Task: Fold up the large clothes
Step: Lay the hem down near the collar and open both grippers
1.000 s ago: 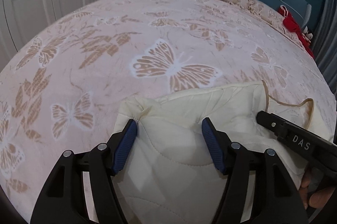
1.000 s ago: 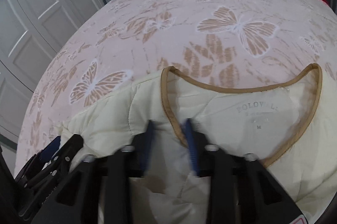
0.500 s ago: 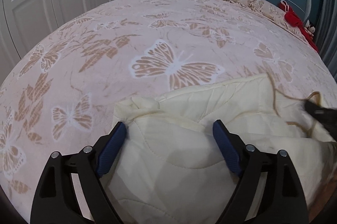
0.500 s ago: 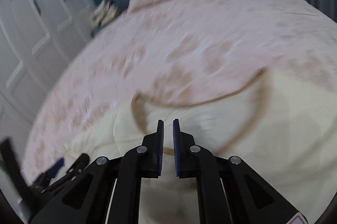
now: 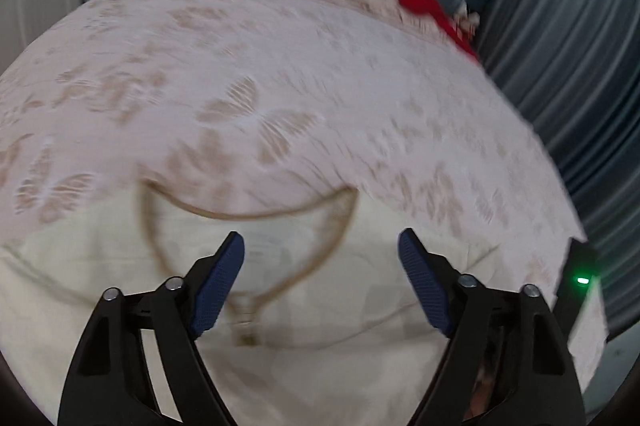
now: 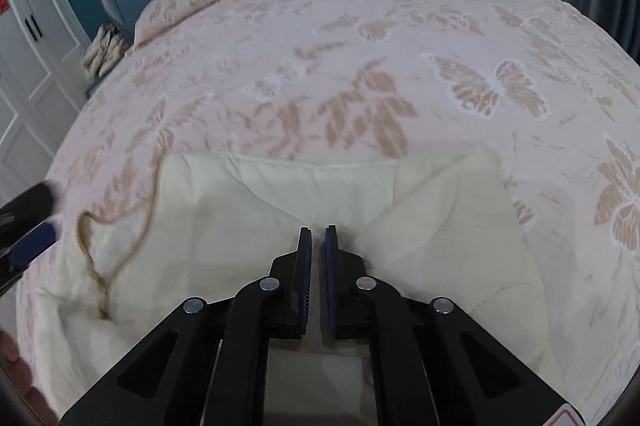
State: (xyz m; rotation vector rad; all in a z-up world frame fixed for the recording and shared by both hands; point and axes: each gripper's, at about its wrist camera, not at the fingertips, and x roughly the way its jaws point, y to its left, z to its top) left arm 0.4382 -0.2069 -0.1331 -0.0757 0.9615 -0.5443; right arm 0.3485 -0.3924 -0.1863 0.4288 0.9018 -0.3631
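Right wrist: claw (image 6: 318, 232) nearly closed above garment's (image 6: 320, 194) folded edge.

No words, brands or numbers can be read in either view. In the left wrist view the cream garment (image 5: 304, 358) is blurred, and the spot inside its neckline (image 5: 248, 214) shows no legible print. In the right wrist view, small red patches sit on the white wardrobe doors (image 6: 24, 38) at far left, too small to read. At the near right corner a red-edged sticker (image 6: 570, 418) on the right gripper (image 6: 318, 230) is cut off.
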